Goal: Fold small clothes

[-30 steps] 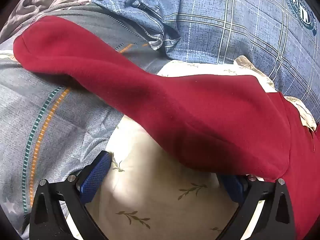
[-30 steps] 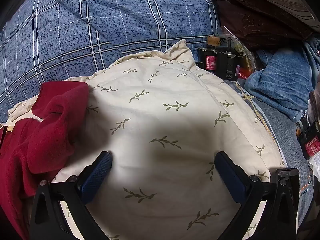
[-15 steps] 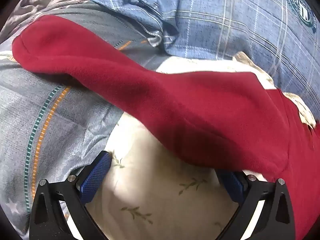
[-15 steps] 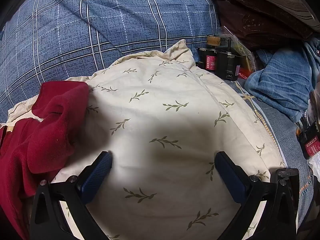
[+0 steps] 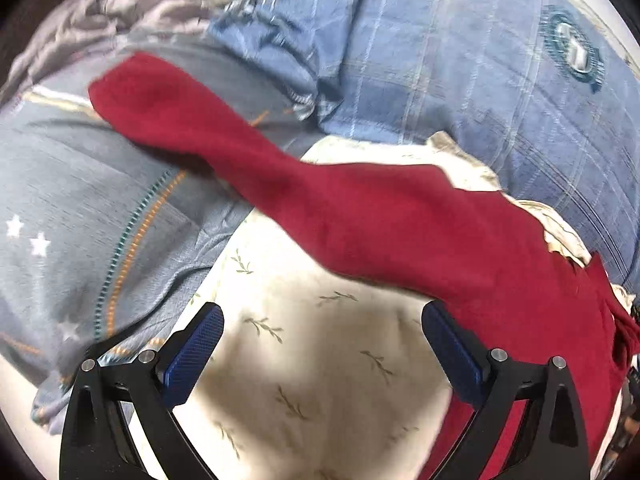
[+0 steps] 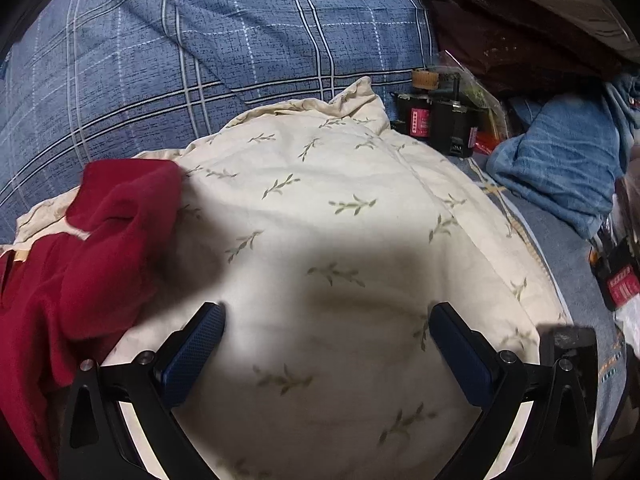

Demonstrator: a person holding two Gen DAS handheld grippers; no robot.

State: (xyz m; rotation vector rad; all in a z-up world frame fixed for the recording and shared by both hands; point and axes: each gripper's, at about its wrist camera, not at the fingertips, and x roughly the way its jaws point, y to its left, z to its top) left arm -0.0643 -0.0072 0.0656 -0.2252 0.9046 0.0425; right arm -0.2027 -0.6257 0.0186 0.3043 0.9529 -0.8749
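A dark red fleece garment (image 5: 400, 220) lies across the cream leaf-print pillow (image 5: 320, 360), one long part stretching up left onto the grey-blue bedding. My left gripper (image 5: 320, 320) is open and empty over the pillow, its right finger (image 5: 452, 344) just below the garment's lower edge. In the right wrist view the garment's bunched end (image 6: 100, 240) lies at the left of the pillow (image 6: 340, 240). My right gripper (image 6: 326, 324) is open and empty above the pillow, right of the garment.
A blue plaid quilt (image 6: 200, 60) lies behind the pillow. Grey-blue bedding with stars and stripes (image 5: 80, 220) is at the left. Black and red boxes (image 6: 440, 120), a blue towel (image 6: 560, 160) and dark brown fabric (image 6: 520, 40) are at the right.
My left gripper has pulled back and up from the red garment, so its right finger is uncovered and more pillow shows. The right gripper has not moved.
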